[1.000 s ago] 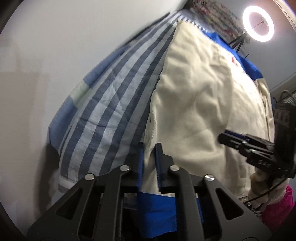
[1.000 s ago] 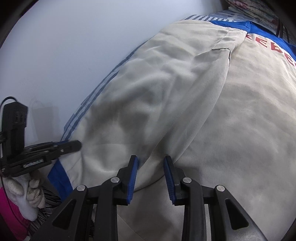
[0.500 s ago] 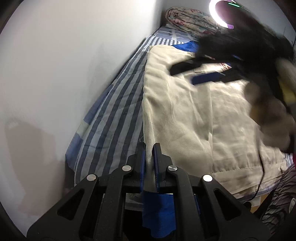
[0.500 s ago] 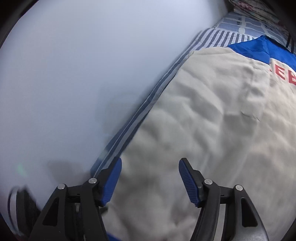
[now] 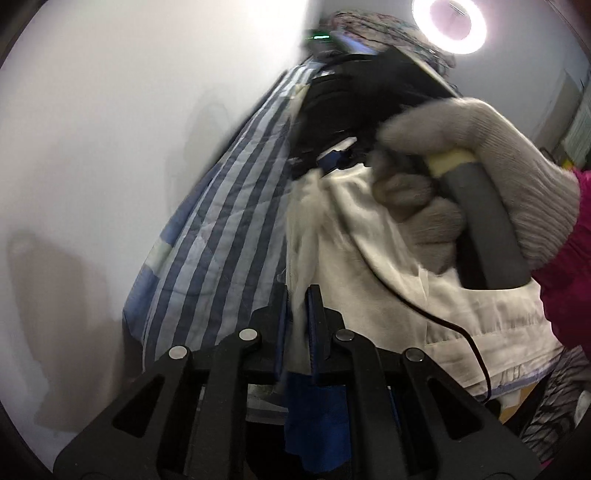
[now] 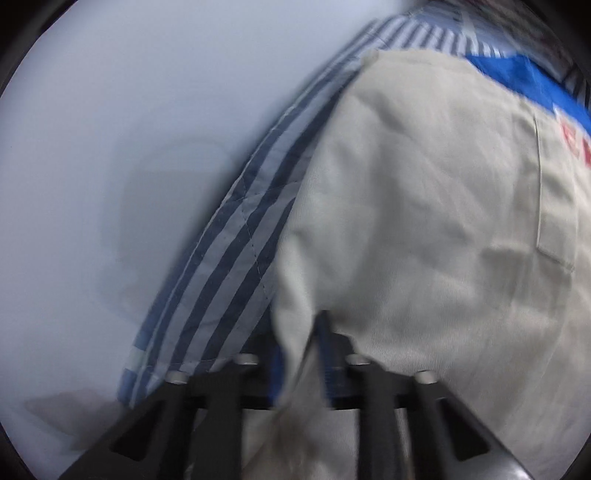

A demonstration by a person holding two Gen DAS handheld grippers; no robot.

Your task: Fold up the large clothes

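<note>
Cream cloth, a large garment (image 6: 424, 221) with a blue panel and red letters at its far end, lies spread on a bed whose striped sheet (image 6: 236, 266) shows along the wall side. The left gripper (image 5: 297, 295) pinches a bunched fold of the garment's (image 5: 369, 258) near edge, its jaws almost together with the cloth drawn up between them and a blue piece hanging below. The right gripper (image 6: 301, 325), blurred in its own view, has just been closing and now pinches the cream edge beside the sheet, fabric gathered between its jaws. In the left wrist view a gloved hand (image 5: 480, 177) with a pink sleeve (image 5: 569, 266) holds the right gripper's handle over the garment. A ring light (image 5: 448, 26) glows at the far end.
</note>
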